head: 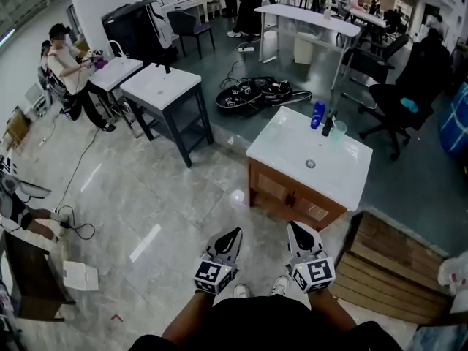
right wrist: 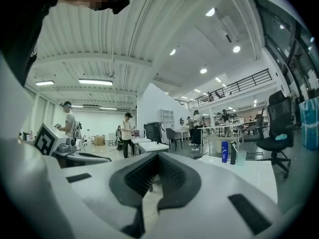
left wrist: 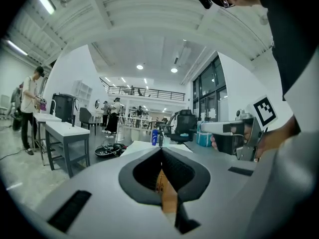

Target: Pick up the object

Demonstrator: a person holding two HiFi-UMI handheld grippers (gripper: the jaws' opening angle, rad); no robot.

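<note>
Ahead, at one o'clock, we saw a white basin top carrying a blue bottle, a dark bottle and a clear cup, clustered at its far edge; we could not tell which was the object. Our left gripper and right gripper were fully closed and empty at six o'clock, well apart from them. We judged that reaching in might topple a close neighbour.

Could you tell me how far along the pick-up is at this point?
Nothing looks done: the blue bottle, dark bottle and cup stand untouched on the white basin top. In hand: nothing; the left gripper and right gripper are shut and empty, short of it. Left: approach, grasp, lift.
</note>
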